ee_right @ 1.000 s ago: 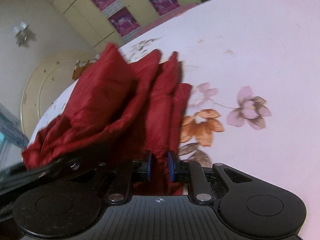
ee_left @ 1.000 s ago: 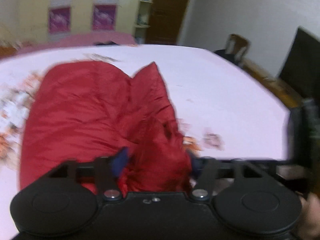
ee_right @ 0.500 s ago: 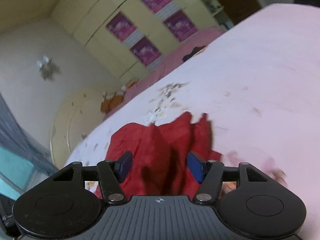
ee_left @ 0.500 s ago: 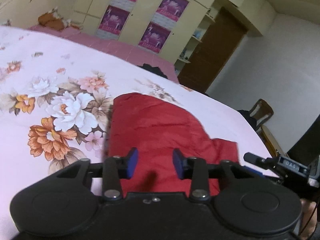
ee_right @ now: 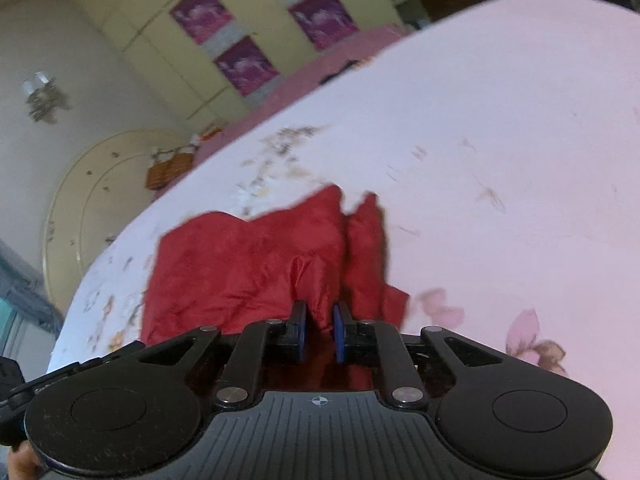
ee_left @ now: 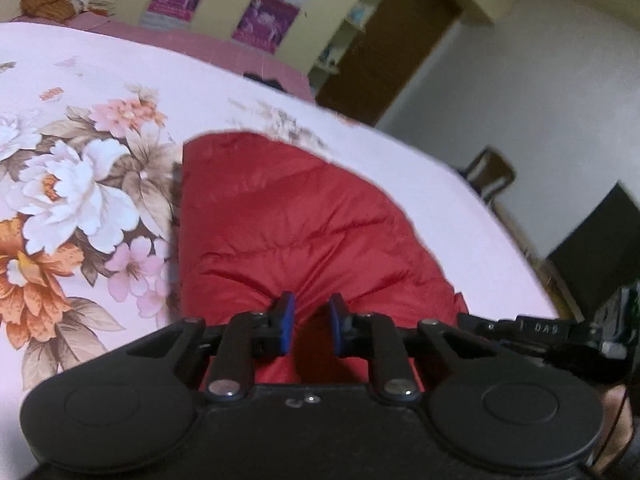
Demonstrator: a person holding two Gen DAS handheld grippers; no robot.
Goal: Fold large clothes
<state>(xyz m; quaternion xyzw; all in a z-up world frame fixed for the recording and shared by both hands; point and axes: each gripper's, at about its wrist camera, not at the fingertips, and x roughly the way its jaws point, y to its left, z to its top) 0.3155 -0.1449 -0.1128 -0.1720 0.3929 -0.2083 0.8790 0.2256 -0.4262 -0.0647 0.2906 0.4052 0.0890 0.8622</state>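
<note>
Lying on the floral bedsheet [ee_left: 80, 184], the red puffer jacket [ee_left: 288, 216] was pinched along its near edge by both tongs: the left gripper [ee_left: 310, 326] and right gripper [ee_right: 318, 330] had just been closing on bunched fabric. Slick padding could slip out, probably spoiling the fold, if either bite was shallow.

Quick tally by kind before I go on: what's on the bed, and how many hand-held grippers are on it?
Red padded garment: 1, lying on the floral bedsheet
Hand-held grippers: 2, left hand-held gripper and right hand-held gripper, each pinching a fold of the red fabric
Total: 3
</note>
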